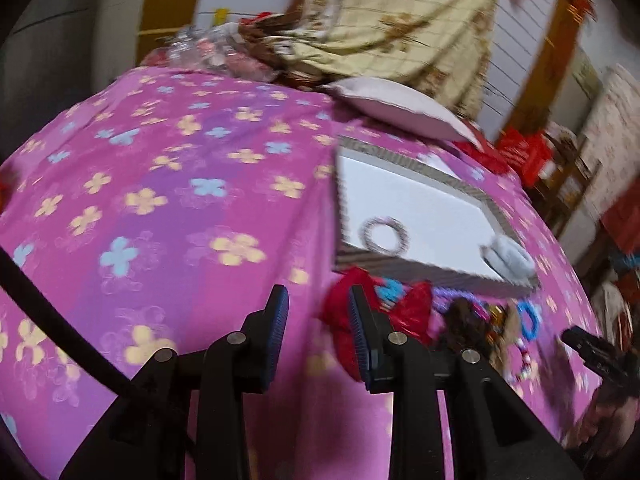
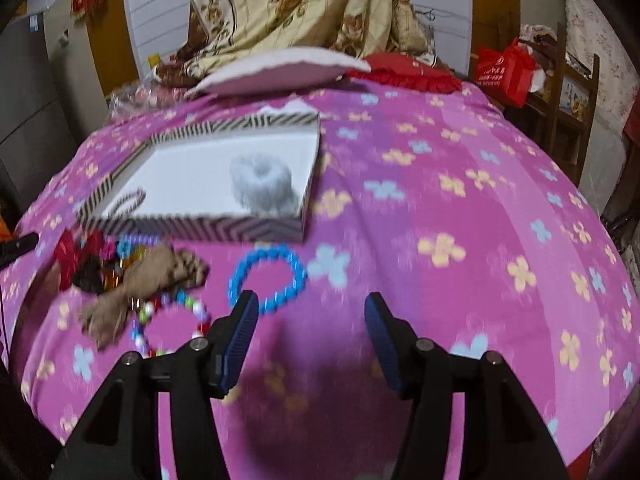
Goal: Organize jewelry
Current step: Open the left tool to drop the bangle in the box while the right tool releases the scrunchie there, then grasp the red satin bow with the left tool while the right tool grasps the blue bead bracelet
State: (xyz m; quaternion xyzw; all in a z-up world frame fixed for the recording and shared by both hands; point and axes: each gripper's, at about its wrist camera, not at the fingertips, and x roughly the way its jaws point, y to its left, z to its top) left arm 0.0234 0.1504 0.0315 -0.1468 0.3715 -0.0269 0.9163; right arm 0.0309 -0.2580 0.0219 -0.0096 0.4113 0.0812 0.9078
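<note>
Jewelry lies in a loose heap on the pink flowered bedspread [image 2: 440,184], just in front of the near wall of the striped tray [image 2: 192,229], which serves as the landmark. Nearest that wall sit a red fabric bow [image 2: 74,254], a dark brown piece and a tan fabric bow [image 2: 140,280]. A blue bead bracelet [image 2: 267,278] lies a little further from the tray toward its right corner, and a multicoloured bead bracelet [image 2: 172,322] lies further out still, beside the tan bow. Inside the tray, a fluffy grey scrunchie [image 2: 262,186] rests against the right wall and a pale beaded ring [image 2: 128,202] lies by the near left corner.

Beyond the tray's far wall are a pink pillow [image 2: 280,70], a red cushion, a cream floral blanket [image 2: 304,4] and a red bag [image 2: 505,70] on a wooden shelf.

The right gripper [image 2: 312,338] hovers over bare bedspread with its jaws apart and nothing between them; its left finger overlaps the blue bracelet's near edge. The left gripper [image 1: 318,336] shows a gap between its fingers with nothing in it; its right finger covers part of the red bow.

Both views are motion-blurred, so the small pieces in the heap's middle cannot be told apart.
</note>
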